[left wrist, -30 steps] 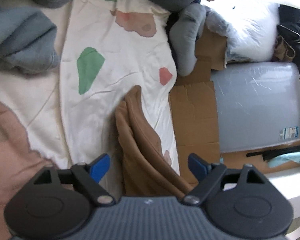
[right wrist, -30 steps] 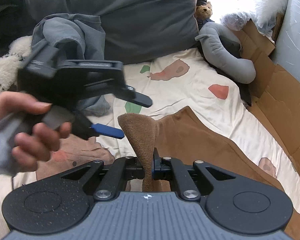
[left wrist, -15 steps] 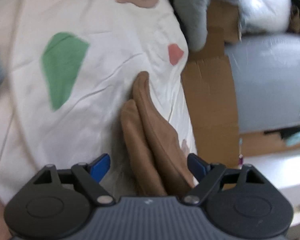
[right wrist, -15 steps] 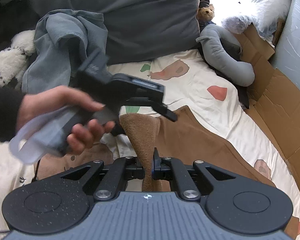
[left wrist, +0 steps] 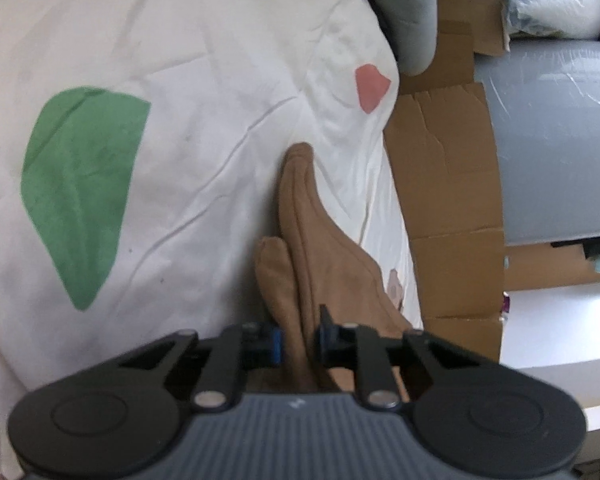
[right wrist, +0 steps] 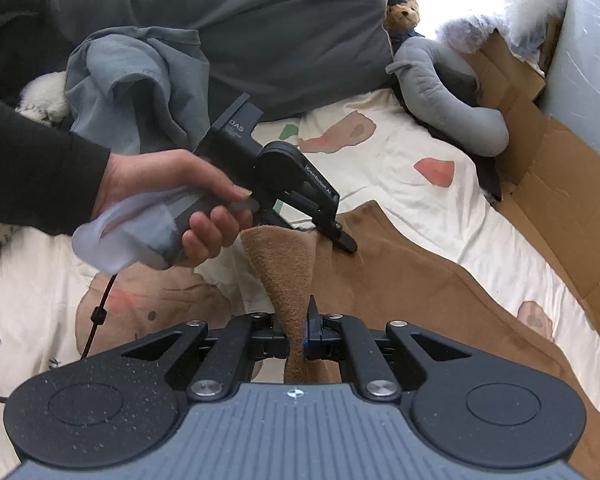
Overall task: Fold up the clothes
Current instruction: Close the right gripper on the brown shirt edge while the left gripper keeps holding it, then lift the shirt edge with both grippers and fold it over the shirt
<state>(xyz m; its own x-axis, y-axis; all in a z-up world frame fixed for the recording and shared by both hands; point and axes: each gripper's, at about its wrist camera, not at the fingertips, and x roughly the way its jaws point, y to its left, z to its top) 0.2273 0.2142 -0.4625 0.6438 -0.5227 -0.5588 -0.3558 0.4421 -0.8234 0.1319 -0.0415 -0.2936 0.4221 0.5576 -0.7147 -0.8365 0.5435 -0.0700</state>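
— Left hand-held gripper point(left wrist: 299, 338)?
— Just closed on a fold of the brown garment point(left wrist: 300, 220).
— Right hand-held gripper point(right wrist: 299, 338)?
— Clamped on another raised fold; the rest lies on the bed sheet point(right wrist: 396, 200).

Left hand-held gripper point(left wrist: 299, 338) apparently pinching brown garment point(left wrist: 300, 216).

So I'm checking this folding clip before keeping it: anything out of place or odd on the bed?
Nothing is spilled or damaged. The brown garment lies askew, one edge bunched into a ridge held by both the left gripper and right gripper. A crumpled grey-blue garment sits unfolded behind.
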